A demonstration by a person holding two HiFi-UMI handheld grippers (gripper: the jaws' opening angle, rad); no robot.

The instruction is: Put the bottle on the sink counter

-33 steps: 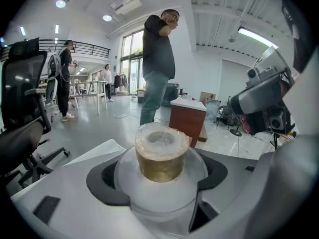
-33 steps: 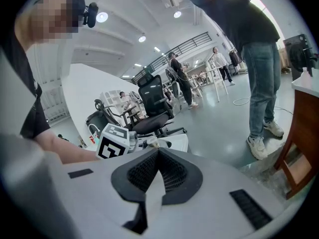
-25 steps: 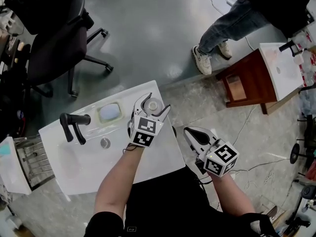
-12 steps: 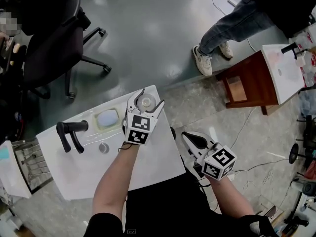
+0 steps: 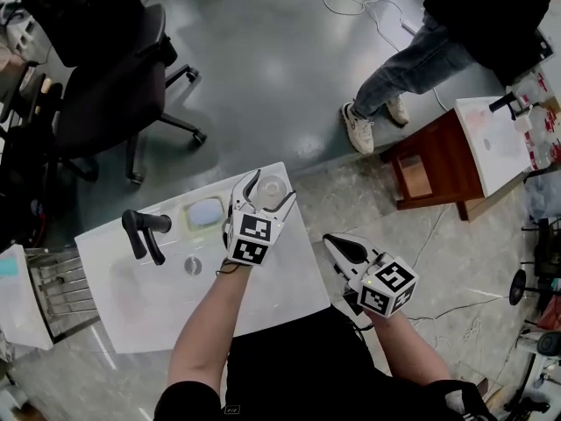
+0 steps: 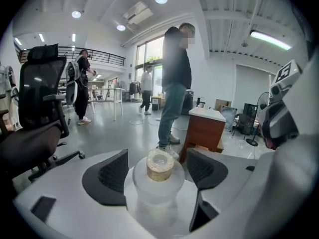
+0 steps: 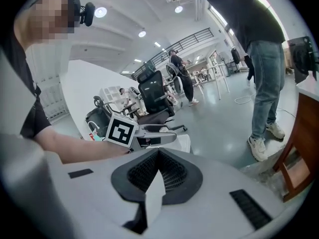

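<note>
At the left of the white sink counter (image 5: 285,270) a black faucet (image 5: 145,233) stands by the basin. A pale greenish dish (image 5: 204,211) lies just to the faucet's right. On the counter's far right corner the clear bottle (image 5: 270,189) stands upright, with a tan ring round its mouth. The left tool (image 6: 158,176) reaches round it with jaws wide, one dark pad on each side of the bottle's shoulder and neither visibly pressed in. Just off the counter's right edge, the right tool (image 5: 333,240) has its jaws closed together on nothing. Further right a person in jeans (image 5: 399,51) stands near a brown wooden table (image 5: 434,147).
</note>
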